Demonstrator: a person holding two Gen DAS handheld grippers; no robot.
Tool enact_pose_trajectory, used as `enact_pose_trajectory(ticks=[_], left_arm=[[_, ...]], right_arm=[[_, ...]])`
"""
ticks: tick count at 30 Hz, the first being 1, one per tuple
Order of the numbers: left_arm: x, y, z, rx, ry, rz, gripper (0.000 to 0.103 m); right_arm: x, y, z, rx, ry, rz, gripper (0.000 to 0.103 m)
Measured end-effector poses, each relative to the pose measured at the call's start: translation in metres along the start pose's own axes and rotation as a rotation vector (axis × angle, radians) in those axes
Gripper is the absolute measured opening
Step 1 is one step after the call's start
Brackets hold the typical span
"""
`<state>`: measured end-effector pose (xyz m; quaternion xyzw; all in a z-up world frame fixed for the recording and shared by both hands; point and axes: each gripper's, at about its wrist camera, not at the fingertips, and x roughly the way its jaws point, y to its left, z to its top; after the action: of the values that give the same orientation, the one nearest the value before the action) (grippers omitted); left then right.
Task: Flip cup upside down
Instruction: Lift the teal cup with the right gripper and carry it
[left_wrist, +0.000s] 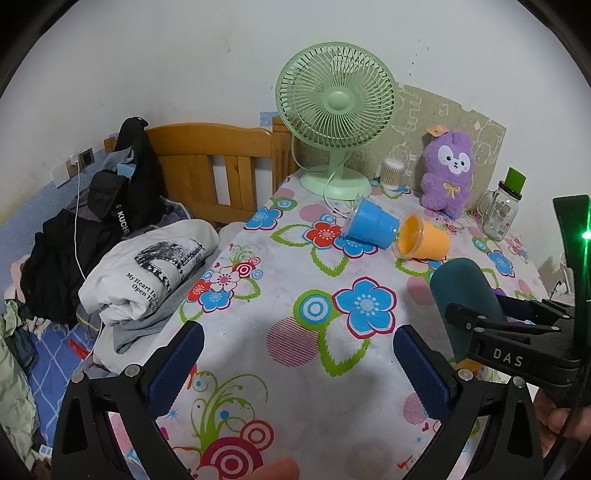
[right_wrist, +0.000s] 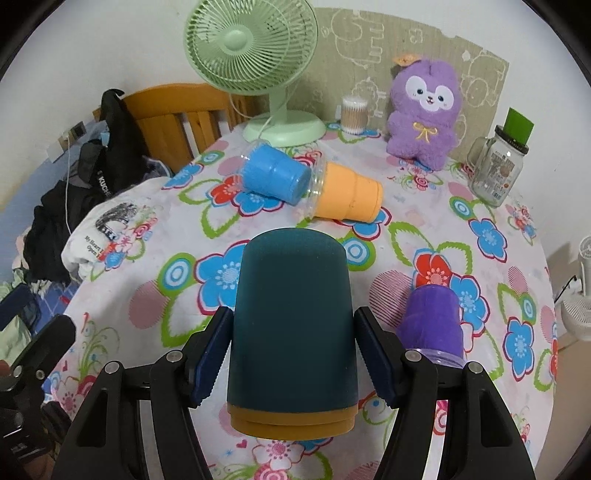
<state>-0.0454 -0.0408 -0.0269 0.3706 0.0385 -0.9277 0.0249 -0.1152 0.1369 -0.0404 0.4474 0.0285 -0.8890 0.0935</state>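
Right gripper (right_wrist: 291, 354), lower centre of right wrist view: blue pads pressed on both sides of dark teal felt-covered cup with mustard rim (right_wrist: 291, 332), closed base toward camera top, rim toward bottom. Small purple cup (right_wrist: 434, 325) on floral tablecloth (right_wrist: 155, 295) just right. Left gripper (left_wrist: 295, 369): fingers spread wide, nothing between. Blue cup (left_wrist: 371, 225) and orange cup (left_wrist: 424, 238) lie on sides, touching, mid-frame.

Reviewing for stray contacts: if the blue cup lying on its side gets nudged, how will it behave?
The blue cup would probably roll in a curve, since it tapers. It looks like light plastic, so it should slide easily. The orange cup touching it may block it.
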Motion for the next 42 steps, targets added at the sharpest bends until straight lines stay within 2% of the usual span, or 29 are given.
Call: enact_pose_trajectory(ticks=[10,17,30,37,42], left_arm=[[-0.011,-0.004,-0.005,0.011,-0.008,-0.001,0.103],[-0.018,0.000,-0.013,0.012,-0.002,0.000,0.103],[-0.021,0.005,-0.037,0.011,0.047,0.017,0.103],[-0.026,0.003,-0.038,0.015,0.043,0.021,0.103],[-0.025,-0.005,-0.036,0.031,0.051,0.014,0.103]], right_arm=[[-0.027,0.005,-0.010,0.001,-0.038,0.021,0.069],[-0.043,0.012,-0.034,0.004,-0.051,0.028,0.069],[-0.016,0.022,-0.090,0.043,0.071,0.068,0.069],[-0.013,0.032,-0.106,0.024,0.094,0.063,0.070],[-0.009,0.025,-0.109,0.062,0.119,0.097,0.073]])
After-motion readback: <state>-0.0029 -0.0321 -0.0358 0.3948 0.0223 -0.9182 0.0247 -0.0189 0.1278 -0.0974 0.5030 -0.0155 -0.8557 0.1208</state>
